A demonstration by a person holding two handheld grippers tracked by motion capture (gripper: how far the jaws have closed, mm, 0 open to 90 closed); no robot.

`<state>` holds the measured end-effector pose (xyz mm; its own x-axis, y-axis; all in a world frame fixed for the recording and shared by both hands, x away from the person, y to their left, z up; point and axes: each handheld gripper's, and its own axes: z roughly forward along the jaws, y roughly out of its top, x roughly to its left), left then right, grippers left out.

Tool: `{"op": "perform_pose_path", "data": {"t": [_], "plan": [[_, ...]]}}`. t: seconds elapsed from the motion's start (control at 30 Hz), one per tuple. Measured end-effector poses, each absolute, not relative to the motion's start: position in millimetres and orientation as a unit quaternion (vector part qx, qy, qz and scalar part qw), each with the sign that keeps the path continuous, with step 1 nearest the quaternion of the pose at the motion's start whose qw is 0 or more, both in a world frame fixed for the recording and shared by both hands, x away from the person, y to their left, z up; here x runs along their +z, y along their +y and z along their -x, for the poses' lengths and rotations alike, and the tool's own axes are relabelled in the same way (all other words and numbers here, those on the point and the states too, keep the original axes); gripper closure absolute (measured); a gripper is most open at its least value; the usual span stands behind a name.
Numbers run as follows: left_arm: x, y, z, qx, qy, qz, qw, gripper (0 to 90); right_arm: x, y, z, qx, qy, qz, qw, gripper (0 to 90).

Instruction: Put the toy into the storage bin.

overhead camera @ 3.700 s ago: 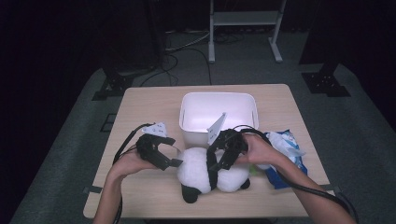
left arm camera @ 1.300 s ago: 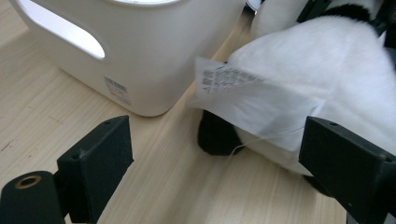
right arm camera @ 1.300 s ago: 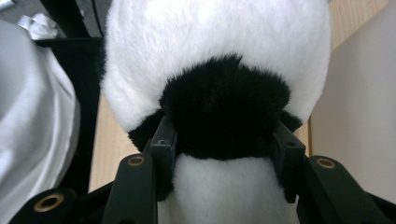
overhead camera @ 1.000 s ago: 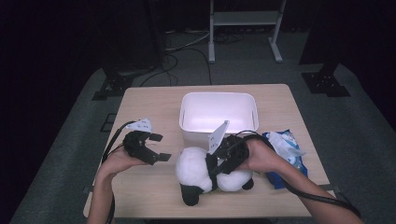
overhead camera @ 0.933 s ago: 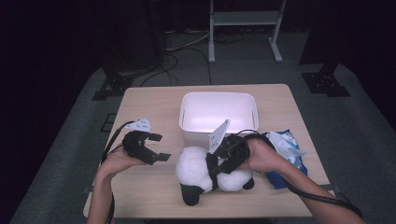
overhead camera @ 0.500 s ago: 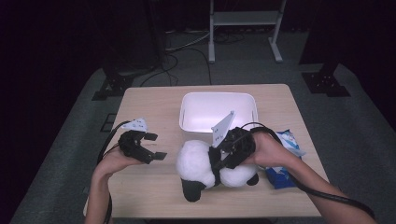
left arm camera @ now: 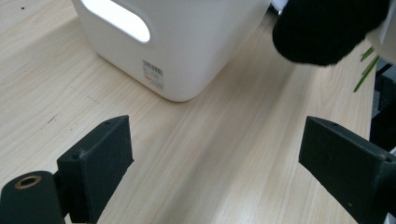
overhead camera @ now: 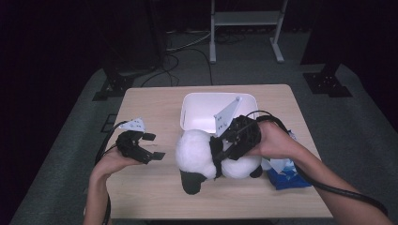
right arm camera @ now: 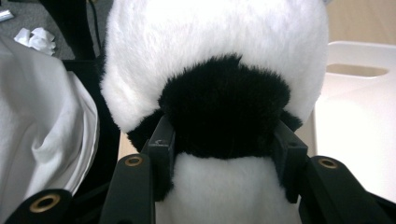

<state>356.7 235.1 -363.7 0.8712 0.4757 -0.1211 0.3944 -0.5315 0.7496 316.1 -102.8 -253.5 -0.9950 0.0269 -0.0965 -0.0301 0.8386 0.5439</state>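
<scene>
Panda plush toy (overhead camera: pixel 206 152) sits at the near middle of the table (overhead camera: pixel 155 101), just in front of the white bin (overhead camera: pixel 197 101), with its white head toward the left and a black limb hanging toward the near edge. Right hand-held gripper (overhead camera: pixel 219 154) comes at it from the right side and is clamped across the toy's black middle band; in the right gripper view the 2 jaws press into the black fur on either side, the white fur (right arm camera: pixel 215 51) bulging above them and the bin's rim showing at the right. Left hand-held gripper (overhead camera: pixel 152 146) is held well apart from the toy, over the left part of the table, its 2 jaws spread wide with nothing between them; in the left gripper view bare wood shows between the jaws, the white bin (left arm camera: pixel 187 42) stands ahead and a black plush limb (left arm camera: pixel 327 28) hangs at the upper right. A blue packet (overhead camera: pixel 287 176) lies on the table just to the right of the toy, partly under the right forearm
</scene>
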Motion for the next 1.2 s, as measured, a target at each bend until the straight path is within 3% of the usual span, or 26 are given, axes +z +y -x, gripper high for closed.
{"op": "perform_pose_path", "data": {"t": [1.2], "plan": [[-367.0,250.6,-359.0,0.043,0.268,-0.861,0.43,8.4,-172.5,-119.2,-364.6,0.296,0.949,-0.024,0.105,52.1]]}}
